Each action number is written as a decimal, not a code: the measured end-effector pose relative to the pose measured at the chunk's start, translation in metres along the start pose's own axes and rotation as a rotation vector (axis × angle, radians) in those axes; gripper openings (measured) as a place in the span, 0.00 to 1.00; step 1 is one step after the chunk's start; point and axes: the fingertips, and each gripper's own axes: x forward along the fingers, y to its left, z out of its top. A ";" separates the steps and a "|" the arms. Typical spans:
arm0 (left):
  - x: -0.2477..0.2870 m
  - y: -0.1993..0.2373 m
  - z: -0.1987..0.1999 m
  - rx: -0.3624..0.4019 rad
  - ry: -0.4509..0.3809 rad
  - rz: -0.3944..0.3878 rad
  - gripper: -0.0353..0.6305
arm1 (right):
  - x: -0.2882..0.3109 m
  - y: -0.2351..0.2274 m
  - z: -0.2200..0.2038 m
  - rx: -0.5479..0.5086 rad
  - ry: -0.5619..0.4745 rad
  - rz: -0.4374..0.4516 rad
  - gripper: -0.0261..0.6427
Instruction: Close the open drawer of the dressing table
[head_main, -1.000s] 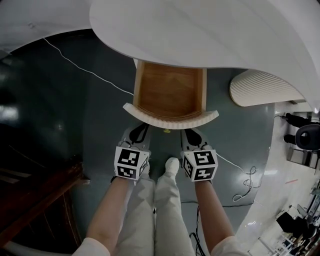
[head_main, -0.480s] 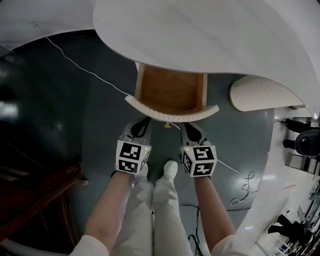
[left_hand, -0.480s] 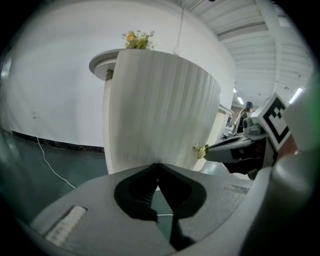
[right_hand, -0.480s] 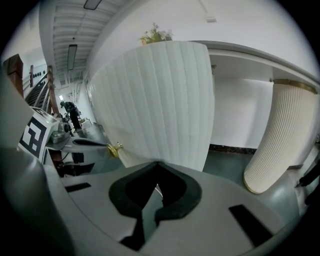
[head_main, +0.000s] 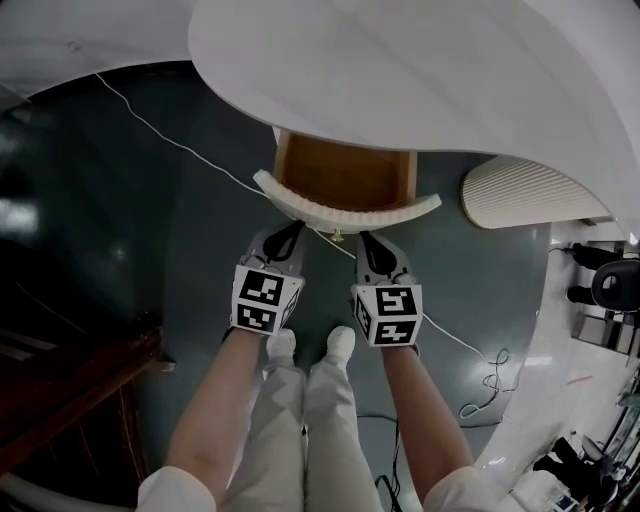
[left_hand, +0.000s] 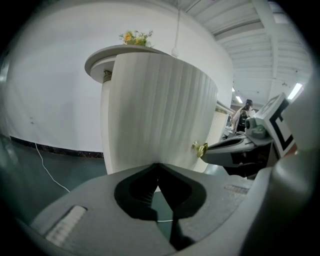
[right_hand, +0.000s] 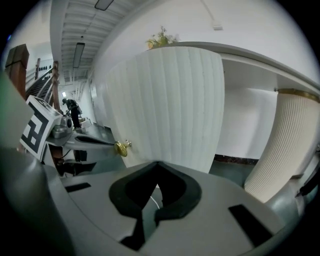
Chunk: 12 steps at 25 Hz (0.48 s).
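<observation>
Head view: the wood-lined drawer (head_main: 345, 172) with its white ribbed front (head_main: 345, 210) now sits further under the white rounded desk (head_main: 420, 70) than a second ago. Less of its wooden floor shows, so closing looks well along but unfinished. The left tool (head_main: 287, 236) and right tool (head_main: 371, 244) have followed it, on either side of the small brass knob (head_main: 338, 237).

Left gripper view: the left tool (left_hand: 157, 165) has its jaws pressed together on nothing, tips apparently against the ribbed front (left_hand: 160, 110).

Right gripper view: the right tool (right_hand: 157, 163) is likewise pressed together and empty, tips at the ribbed front (right_hand: 170, 105), with the brass knob (right_hand: 121, 148) beside it.
</observation>
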 end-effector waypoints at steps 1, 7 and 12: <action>0.003 0.001 0.002 0.001 -0.004 0.005 0.08 | 0.002 -0.002 0.002 0.001 -0.007 -0.009 0.04; 0.014 0.010 0.009 -0.020 -0.020 0.027 0.08 | 0.014 -0.010 0.010 -0.047 -0.023 -0.034 0.04; 0.022 0.014 0.014 -0.028 -0.035 0.029 0.08 | 0.022 -0.015 0.015 -0.067 -0.038 -0.024 0.04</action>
